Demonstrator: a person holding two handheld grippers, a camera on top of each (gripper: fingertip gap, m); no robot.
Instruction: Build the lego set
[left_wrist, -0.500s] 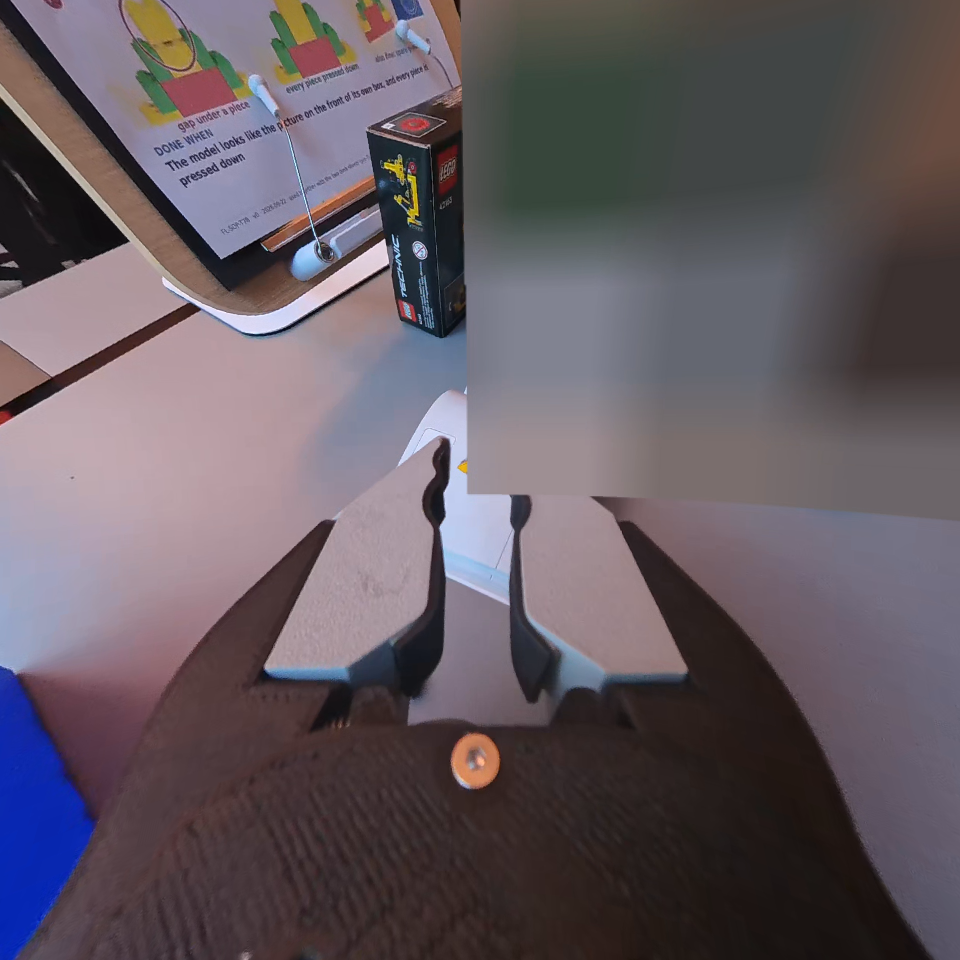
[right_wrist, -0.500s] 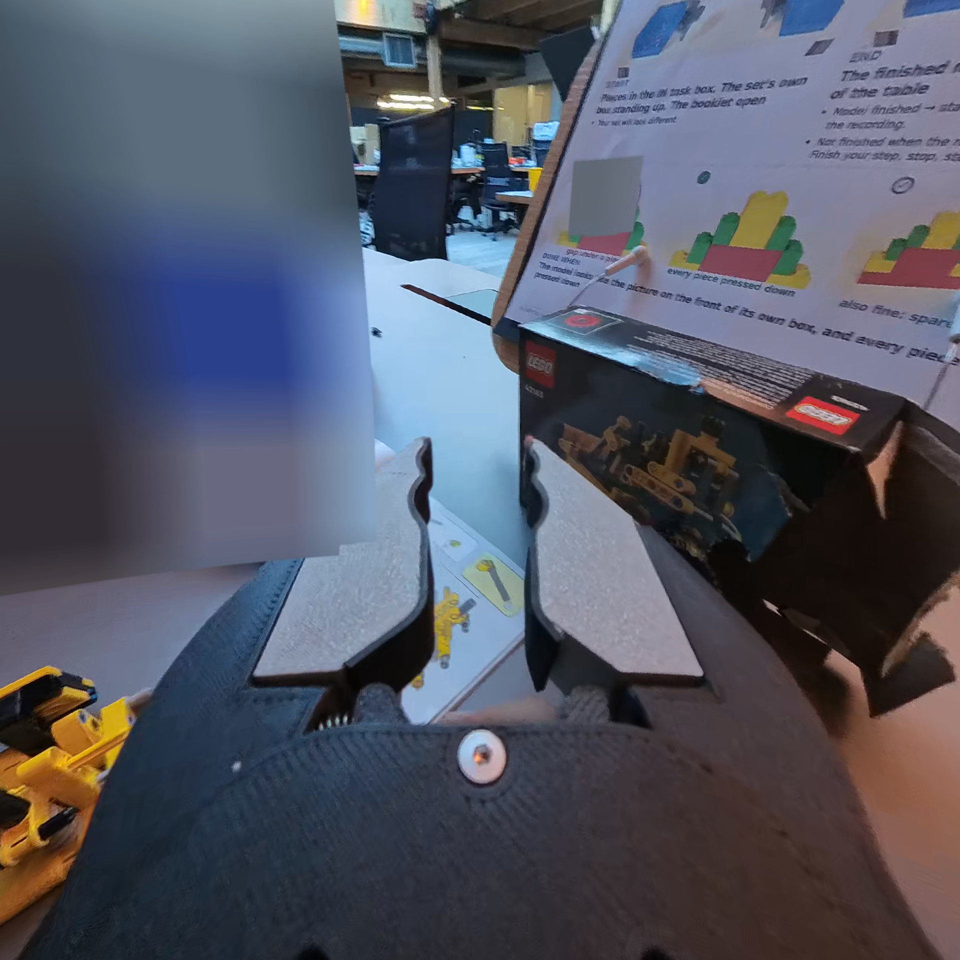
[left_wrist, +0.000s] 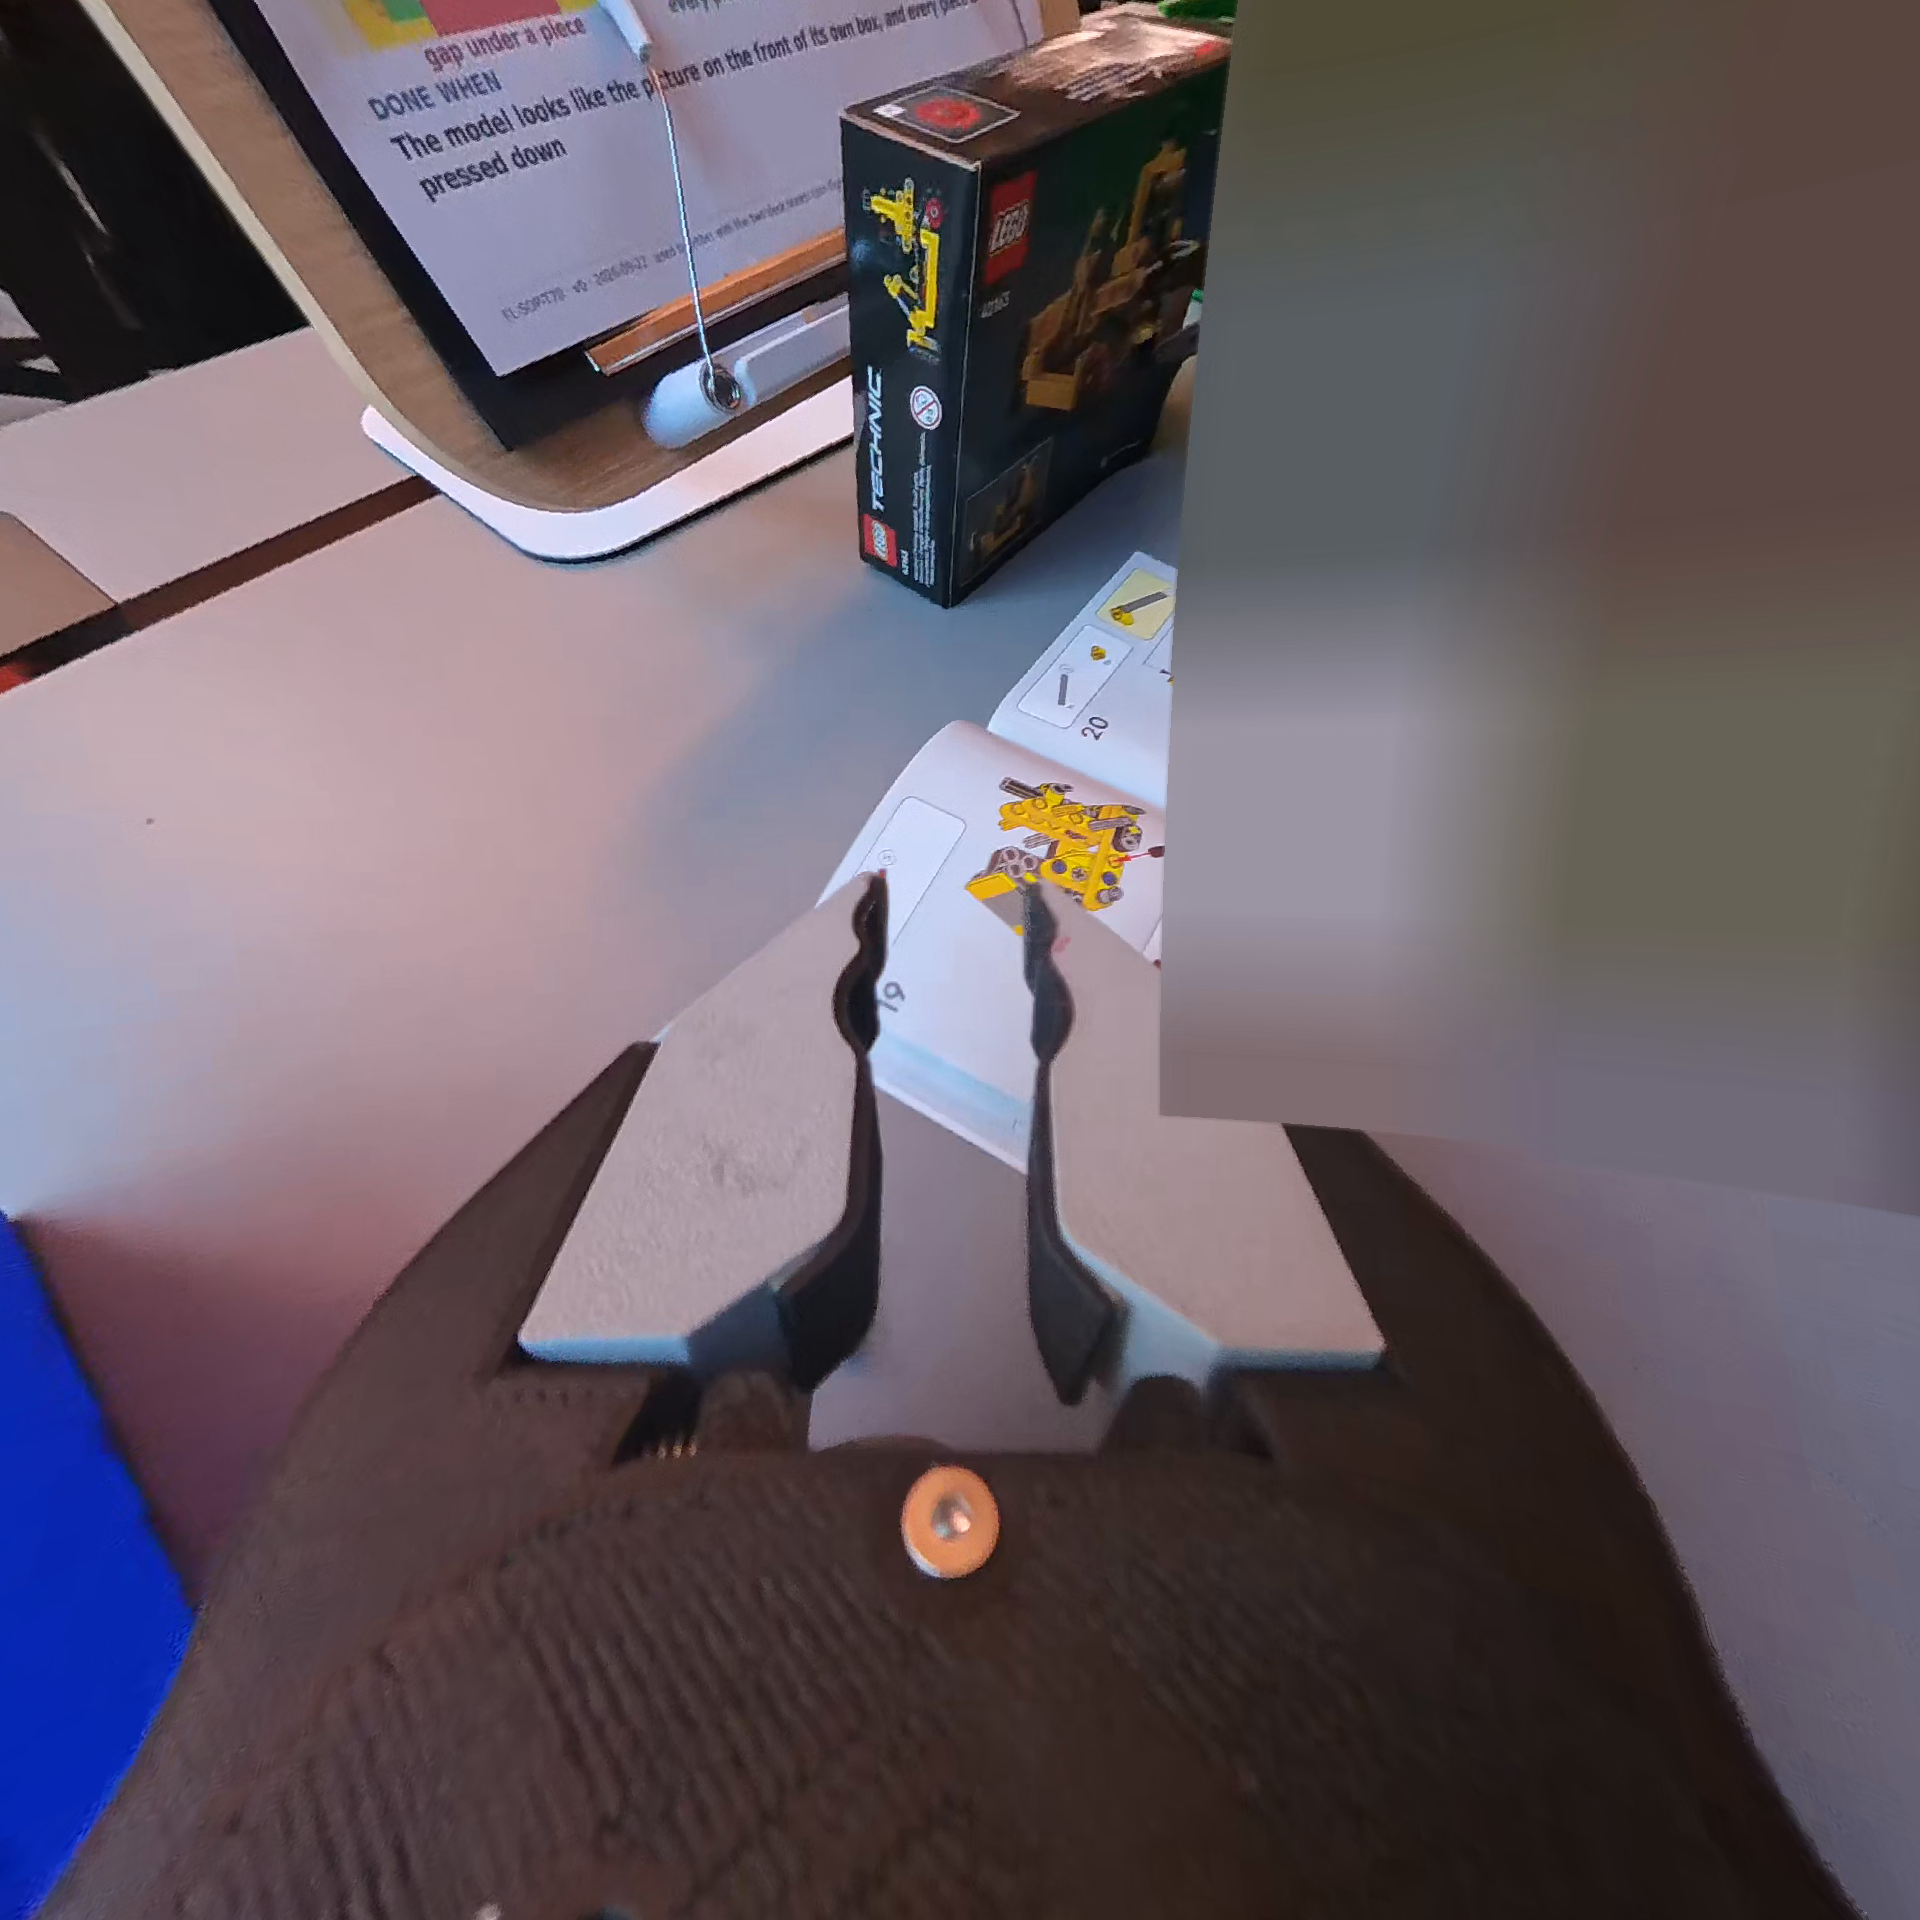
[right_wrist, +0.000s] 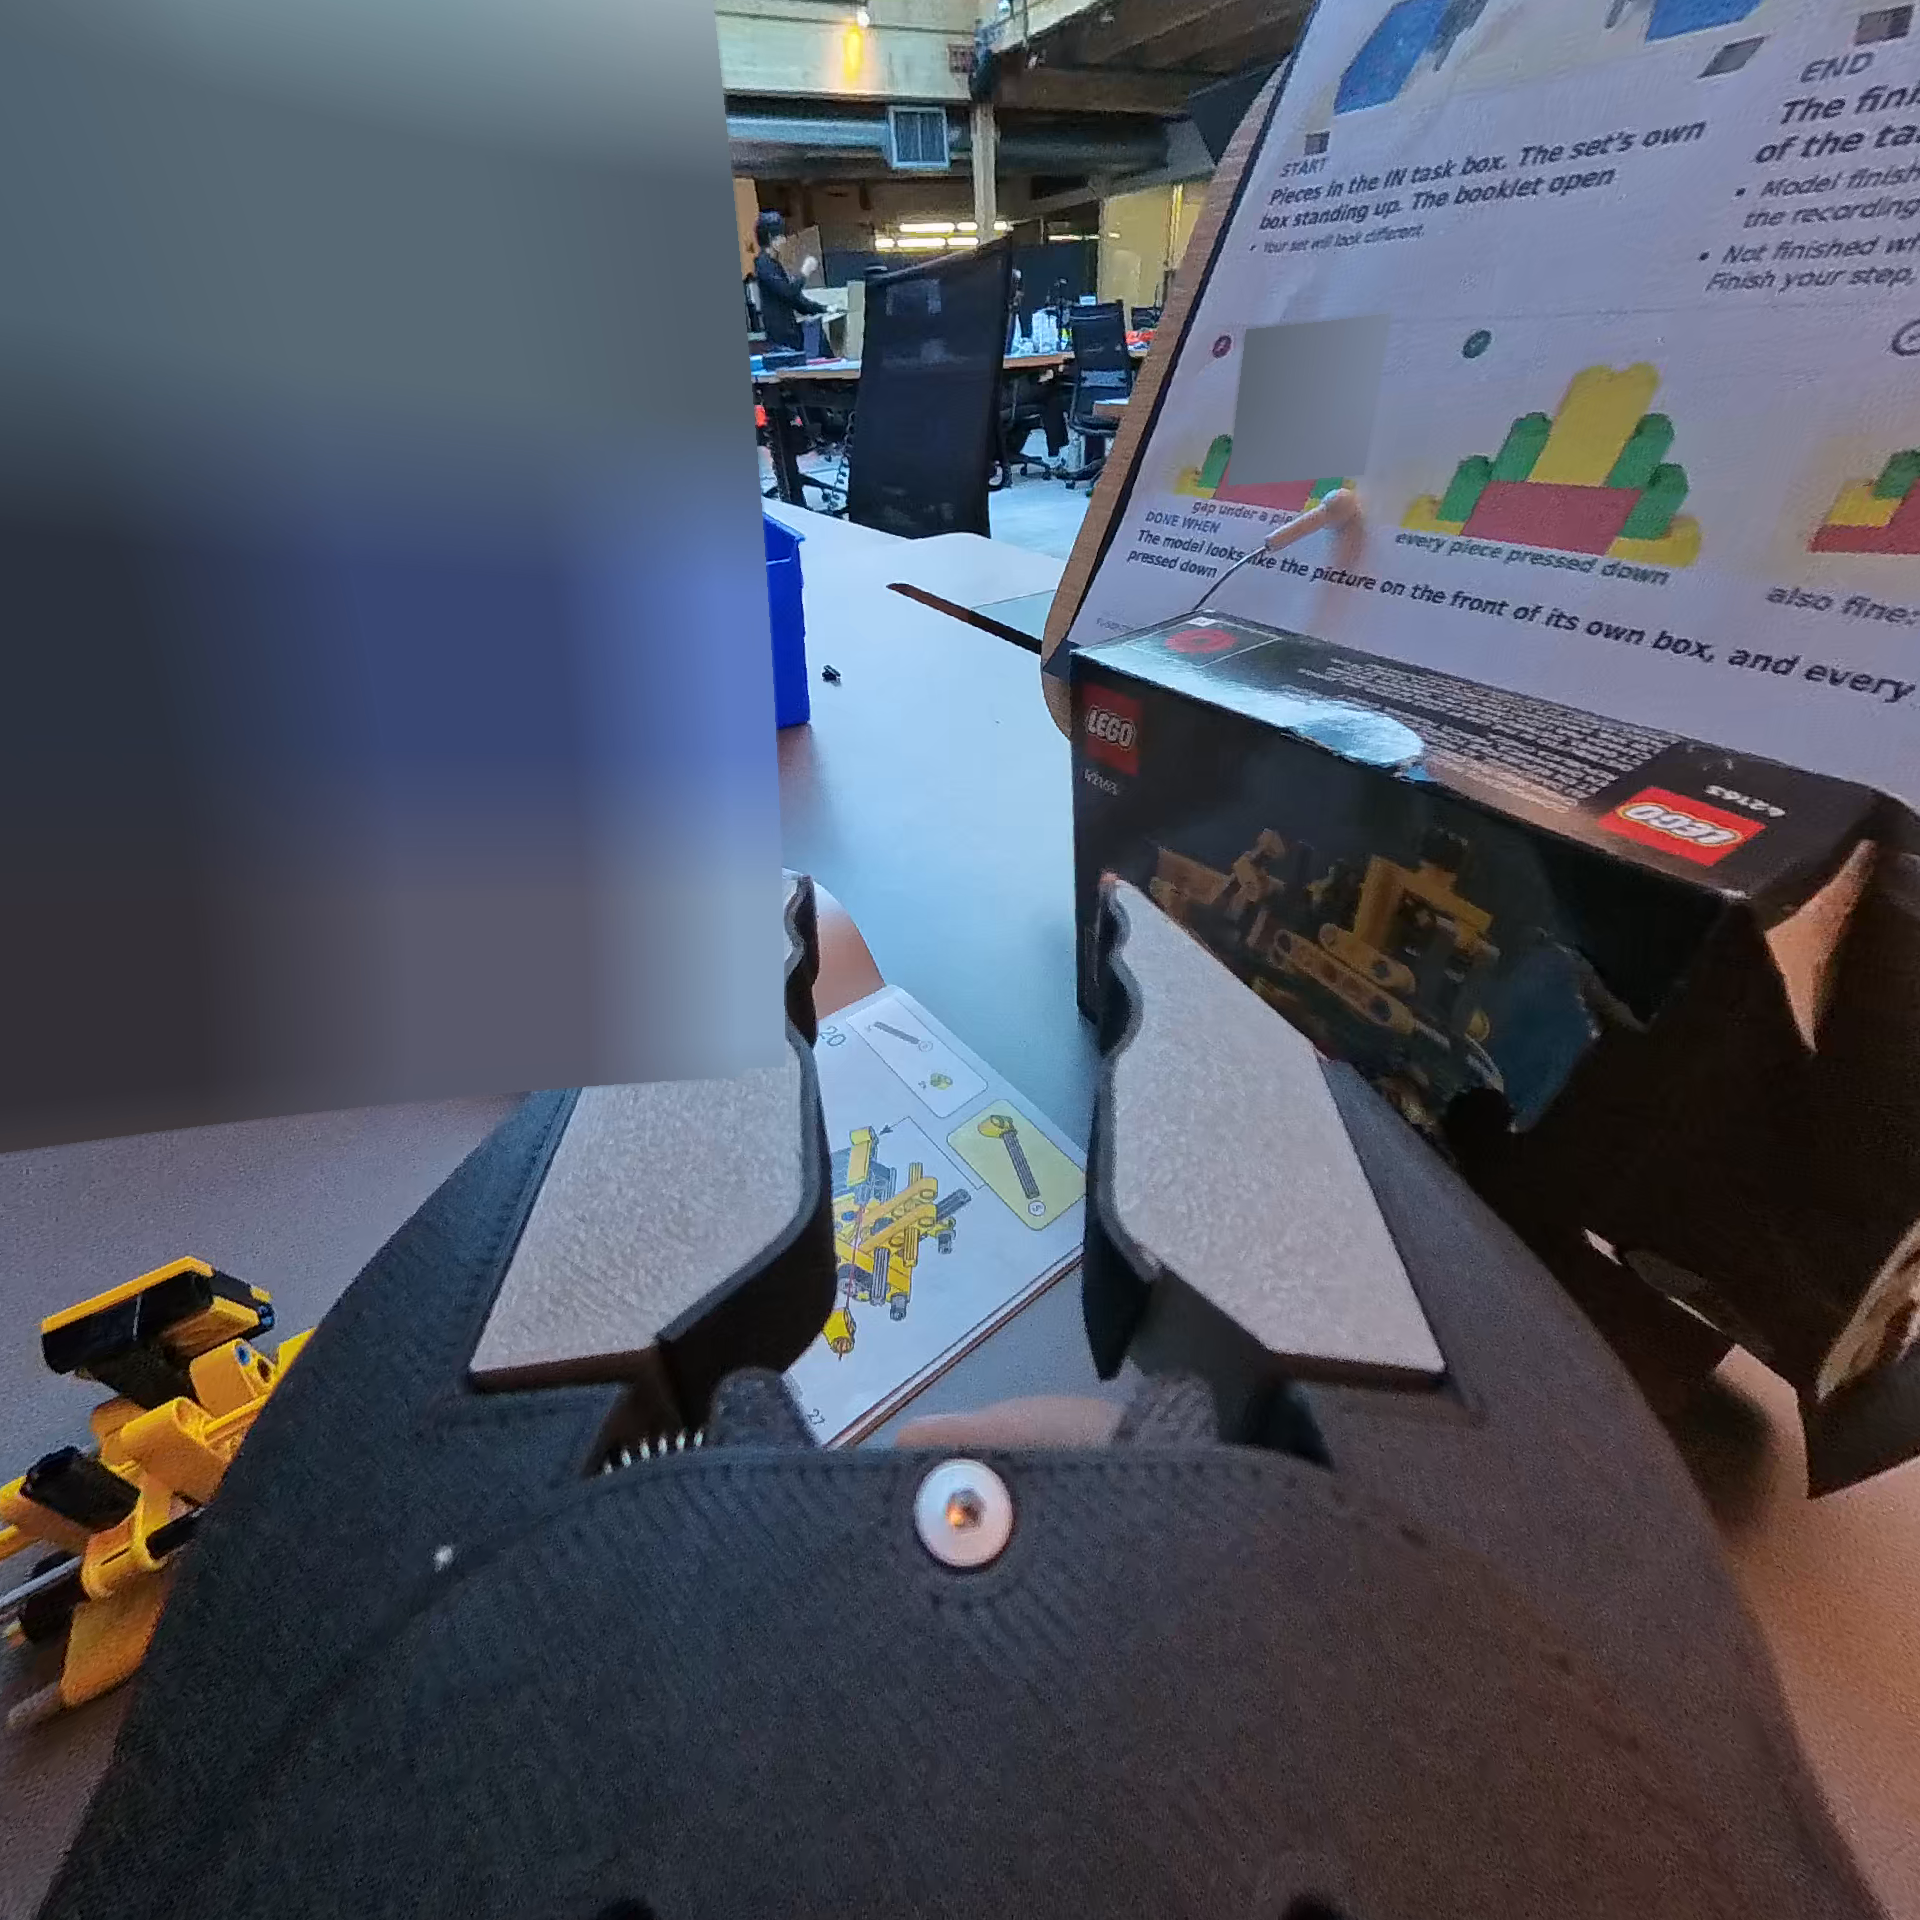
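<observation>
Left gripper (left_wrist: 951, 904): black body, grey-faced fingers parted, nothing between, above open white instruction booklet (left_wrist: 940, 862) on grey table (left_wrist: 416, 831). Right gripper (right_wrist: 956, 914): released too, empty, over same booklet (right_wrist: 966, 1174). Partly built yellow-and-black lego model (right_wrist: 135, 1423) on table at lower left of right wrist view. Black cardboard set box (left_wrist: 966, 343) upright just beyond booklet, before wooden stand with printed sheet (left_wrist: 582, 177). Blue bin (right_wrist: 787, 613) farther back.
</observation>
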